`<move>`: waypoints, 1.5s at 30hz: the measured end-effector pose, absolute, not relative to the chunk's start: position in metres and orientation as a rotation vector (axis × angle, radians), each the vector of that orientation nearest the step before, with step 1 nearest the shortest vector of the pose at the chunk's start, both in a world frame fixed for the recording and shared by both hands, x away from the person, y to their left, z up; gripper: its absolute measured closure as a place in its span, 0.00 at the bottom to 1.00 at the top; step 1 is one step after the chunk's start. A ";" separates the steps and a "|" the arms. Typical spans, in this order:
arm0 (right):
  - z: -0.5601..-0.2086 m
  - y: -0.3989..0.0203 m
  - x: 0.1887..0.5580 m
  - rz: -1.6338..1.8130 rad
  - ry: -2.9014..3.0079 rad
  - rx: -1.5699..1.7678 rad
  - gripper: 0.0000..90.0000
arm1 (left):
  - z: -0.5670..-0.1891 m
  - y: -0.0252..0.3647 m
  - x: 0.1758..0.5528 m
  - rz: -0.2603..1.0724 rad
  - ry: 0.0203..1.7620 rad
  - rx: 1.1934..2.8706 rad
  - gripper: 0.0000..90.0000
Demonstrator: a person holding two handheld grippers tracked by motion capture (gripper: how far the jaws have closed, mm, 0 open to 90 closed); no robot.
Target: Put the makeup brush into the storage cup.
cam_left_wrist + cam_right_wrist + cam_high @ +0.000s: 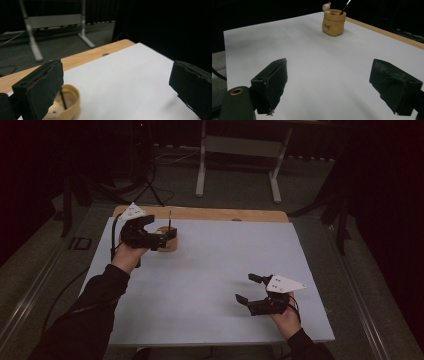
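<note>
1. A small tan pot (333, 22) shaped like a sack stands upright at the far left of the white table top (225, 265), close to the bare wooden edge (225, 214) along the far side. A little bear figure (327, 7) sits on its rim, and a thin dark stick, perhaps a pen or brush (345, 6), leans out of its mouth.

2. The left gripper (167, 237) hangs right at the pot, and its jaws stand wide apart with nothing between them. In the left gripper view the pot (66, 105) sits low beside the left-hand jaw, not centred in the gap, so the grip is not lined up yet. I cannot tell whether a jaw touches the pot.

3. That placement suggests the left hand is working at the pot or the stick (169, 219) in it: the gripper comes in from the near side, level with the pot's mouth, where either could be reached.

4. The right gripper (248, 288) rests near the right front of the table, well apart from the pot. Its jaws are also spread and empty, pointing across the sheet toward the pot. It seems parked there, out of the left hand's way.

5. For a clean grip, the left gripper probably needs to shift sideways so that its target sits between the jaws before closing.
</note>
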State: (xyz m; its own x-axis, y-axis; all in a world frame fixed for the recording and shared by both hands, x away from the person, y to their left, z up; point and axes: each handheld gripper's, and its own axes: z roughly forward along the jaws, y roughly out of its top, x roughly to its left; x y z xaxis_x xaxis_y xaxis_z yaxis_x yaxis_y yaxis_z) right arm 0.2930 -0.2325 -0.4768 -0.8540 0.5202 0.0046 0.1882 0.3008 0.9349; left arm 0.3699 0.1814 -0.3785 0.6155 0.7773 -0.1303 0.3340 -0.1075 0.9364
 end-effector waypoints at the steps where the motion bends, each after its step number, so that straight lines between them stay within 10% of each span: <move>1: -0.476 -0.233 0.293 1.570 2.273 0.644 0.16 | -0.379 0.182 0.367 0.478 0.909 1.696 0.00; 45: -0.470 -0.255 0.279 1.561 2.261 0.683 0.17 | -0.445 0.195 0.266 0.324 0.625 1.752 0.00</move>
